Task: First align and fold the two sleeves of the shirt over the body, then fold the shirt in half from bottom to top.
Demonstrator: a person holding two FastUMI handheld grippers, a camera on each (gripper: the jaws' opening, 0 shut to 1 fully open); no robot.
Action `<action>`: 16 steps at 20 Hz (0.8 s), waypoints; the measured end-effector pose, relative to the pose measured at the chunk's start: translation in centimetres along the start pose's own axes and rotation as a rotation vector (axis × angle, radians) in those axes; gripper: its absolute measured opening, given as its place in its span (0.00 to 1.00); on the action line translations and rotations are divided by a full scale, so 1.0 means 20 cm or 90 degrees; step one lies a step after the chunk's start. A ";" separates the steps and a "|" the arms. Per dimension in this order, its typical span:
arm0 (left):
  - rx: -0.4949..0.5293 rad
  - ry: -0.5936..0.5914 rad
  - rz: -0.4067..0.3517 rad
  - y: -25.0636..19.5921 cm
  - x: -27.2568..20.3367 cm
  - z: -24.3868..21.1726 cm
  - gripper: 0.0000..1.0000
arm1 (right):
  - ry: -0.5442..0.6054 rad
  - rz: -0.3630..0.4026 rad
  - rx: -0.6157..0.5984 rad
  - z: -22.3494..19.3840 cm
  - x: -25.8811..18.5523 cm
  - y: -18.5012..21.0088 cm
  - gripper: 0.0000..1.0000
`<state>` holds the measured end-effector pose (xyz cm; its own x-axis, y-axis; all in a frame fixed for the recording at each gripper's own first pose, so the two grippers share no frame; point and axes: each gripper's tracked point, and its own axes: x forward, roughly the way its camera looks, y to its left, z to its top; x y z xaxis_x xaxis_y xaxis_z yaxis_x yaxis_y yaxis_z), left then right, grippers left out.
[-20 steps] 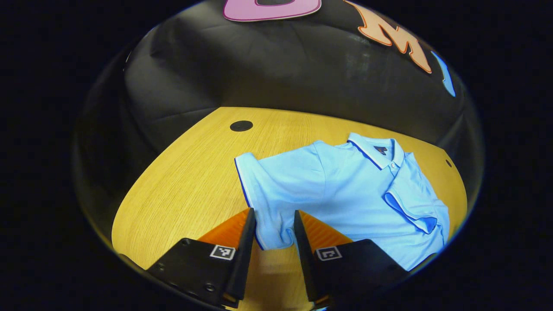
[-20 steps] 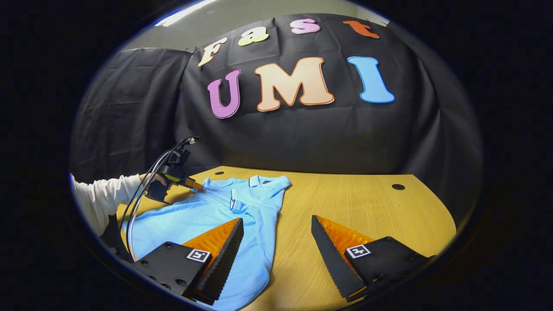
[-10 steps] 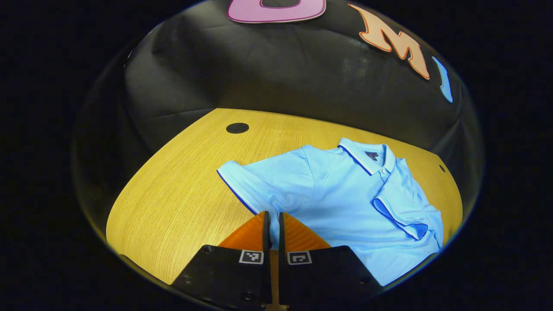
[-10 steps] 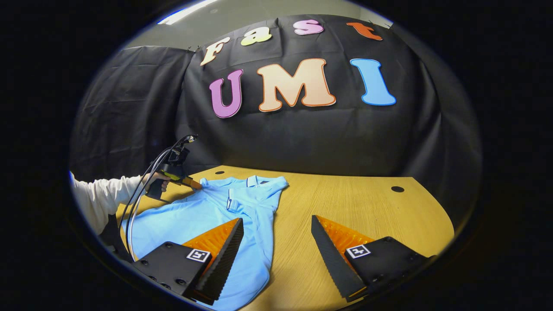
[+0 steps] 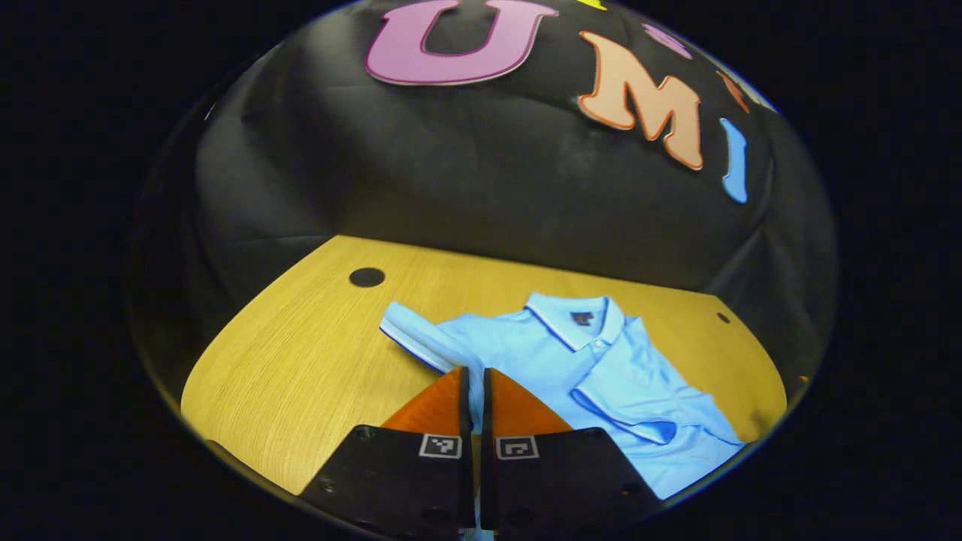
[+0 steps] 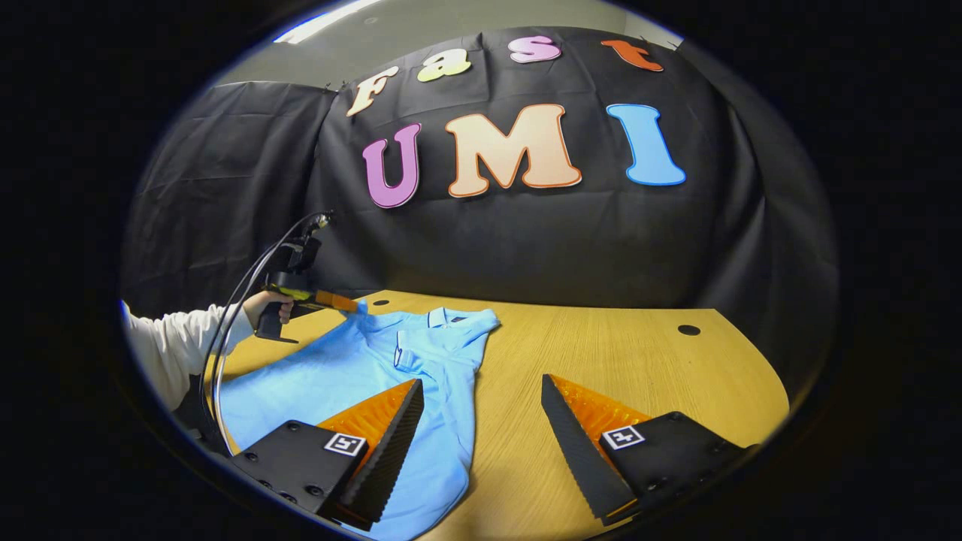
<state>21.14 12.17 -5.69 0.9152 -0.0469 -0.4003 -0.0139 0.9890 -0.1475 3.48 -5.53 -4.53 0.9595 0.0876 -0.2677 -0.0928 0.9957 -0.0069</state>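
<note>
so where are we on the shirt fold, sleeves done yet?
One sleeve already lies folded across the shirt body. In hand: the left gripper is shut on the other sleeve, which in the right gripper view looks raised off the table but not yet laid over. The right gripper is open above the shirt's lower part. Left: lay that sleeve down, then the bottom-to-top fold.

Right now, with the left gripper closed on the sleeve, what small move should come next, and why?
Probably carry the sleeve across onto the shirt's body and let go. The left gripper is shut on its edge, lifted off the table, while the other sleeve already lies folded over.
</note>
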 end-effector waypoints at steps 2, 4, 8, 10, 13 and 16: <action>0.059 -0.017 -0.031 -0.14 -0.03 0.04 0.02 | 0.000 0.002 -0.001 0.00 0.00 0.00 0.98; 0.100 -0.030 -0.075 -0.35 -0.07 0.05 0.02 | 0.001 0.005 0.001 0.00 0.00 0.00 0.98; 0.156 -0.030 -0.177 -0.78 -0.16 -0.02 0.02 | 0.001 0.008 0.000 0.00 0.00 0.01 0.98; 0.203 -0.014 -0.202 -0.91 -0.17 -0.10 0.02 | -0.002 0.015 0.000 0.01 0.00 0.01 0.98; 0.264 0.004 -0.225 -1.07 -0.12 -0.20 0.02 | 0.009 0.013 -0.001 -0.01 0.01 0.01 0.98; 0.300 0.013 -0.220 -1.17 -0.06 -0.27 0.08 | 0.023 0.026 0.002 -0.03 0.02 0.03 0.98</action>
<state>18.20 -11.71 -6.56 0.8263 -0.3766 -0.4187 0.4695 0.8713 0.1428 3.60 -4.91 -5.20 0.9450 0.1264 -0.3017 -0.1302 0.9915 0.0079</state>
